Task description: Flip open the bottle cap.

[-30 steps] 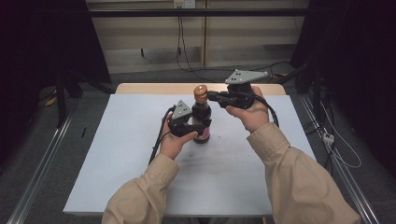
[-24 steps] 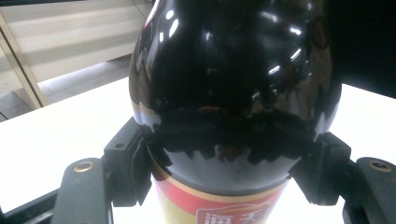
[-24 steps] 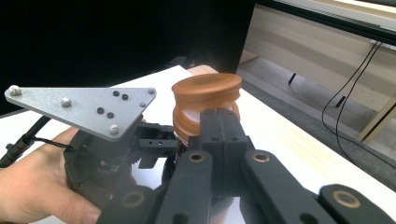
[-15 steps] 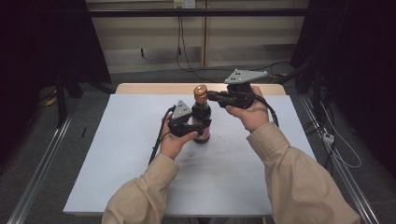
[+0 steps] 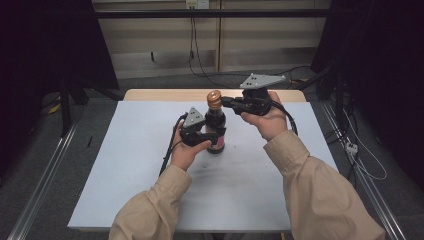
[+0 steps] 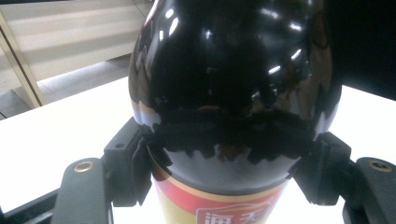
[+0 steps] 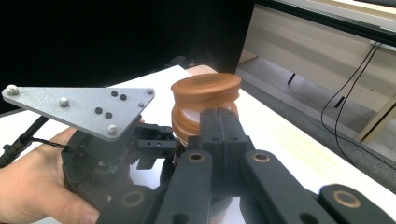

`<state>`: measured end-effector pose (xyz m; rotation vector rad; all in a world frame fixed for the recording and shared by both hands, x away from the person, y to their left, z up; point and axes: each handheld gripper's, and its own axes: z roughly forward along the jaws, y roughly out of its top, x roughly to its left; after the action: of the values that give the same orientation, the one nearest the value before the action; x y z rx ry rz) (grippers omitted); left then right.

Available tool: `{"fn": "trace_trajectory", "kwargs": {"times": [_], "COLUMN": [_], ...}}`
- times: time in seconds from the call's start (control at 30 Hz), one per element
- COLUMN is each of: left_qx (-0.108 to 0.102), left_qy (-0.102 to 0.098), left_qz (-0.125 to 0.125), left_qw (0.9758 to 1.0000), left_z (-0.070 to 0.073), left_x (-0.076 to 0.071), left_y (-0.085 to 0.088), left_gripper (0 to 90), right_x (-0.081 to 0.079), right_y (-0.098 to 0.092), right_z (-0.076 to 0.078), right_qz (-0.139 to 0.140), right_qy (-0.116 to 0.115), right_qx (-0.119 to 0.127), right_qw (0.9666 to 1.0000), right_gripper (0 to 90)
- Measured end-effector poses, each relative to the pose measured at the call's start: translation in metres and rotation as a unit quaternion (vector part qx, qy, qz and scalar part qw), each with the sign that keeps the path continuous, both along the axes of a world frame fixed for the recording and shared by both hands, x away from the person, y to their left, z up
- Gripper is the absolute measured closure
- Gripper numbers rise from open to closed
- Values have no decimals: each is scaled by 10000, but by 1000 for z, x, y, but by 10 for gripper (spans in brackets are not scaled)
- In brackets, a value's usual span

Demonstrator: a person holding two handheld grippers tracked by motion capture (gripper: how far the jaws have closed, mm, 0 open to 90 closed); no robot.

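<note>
White table [image 5: 125, 190], dark bottle [image 5: 216, 131] upright, cap [image 5: 214, 99] pointing up

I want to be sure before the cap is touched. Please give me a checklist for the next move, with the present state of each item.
1. Bottle stands upright on the table: ok.
2. Left gripper clamps the bottle body from both sides: ok.
3. Right gripper jaws open to take the cap: not ok, they are shut together.
4. Right gripper at cap height: ok, its tips sit just under the cap's rim.
5. Cap seated on the neck: ok.
6. Cap tight or loose: cannot tell.
</note>
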<state>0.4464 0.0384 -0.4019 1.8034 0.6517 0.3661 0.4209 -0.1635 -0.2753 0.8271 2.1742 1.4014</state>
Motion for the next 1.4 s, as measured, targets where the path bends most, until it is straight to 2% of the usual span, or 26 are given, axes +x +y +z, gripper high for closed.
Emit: {"fn": "trace_trajectory", "kwargs": {"times": [1.03, 1.4], "left_qx": [37, 42], "left_qy": [-11, -8], "left_qz": [9, 3], "left_qw": [10000, 10000], "left_z": [0, 0], "left_x": [-1, -1], "left_y": [0, -1], "left_gripper": [300, 299], "right_x": [1, 1], "right_y": [1, 1], "right_z": [3, 4], "right_qz": [-60, -70], "right_qy": [-29, -1], "right_qx": [-30, 57], "right_qw": [10000, 10000], "right_gripper": [900, 900]}}
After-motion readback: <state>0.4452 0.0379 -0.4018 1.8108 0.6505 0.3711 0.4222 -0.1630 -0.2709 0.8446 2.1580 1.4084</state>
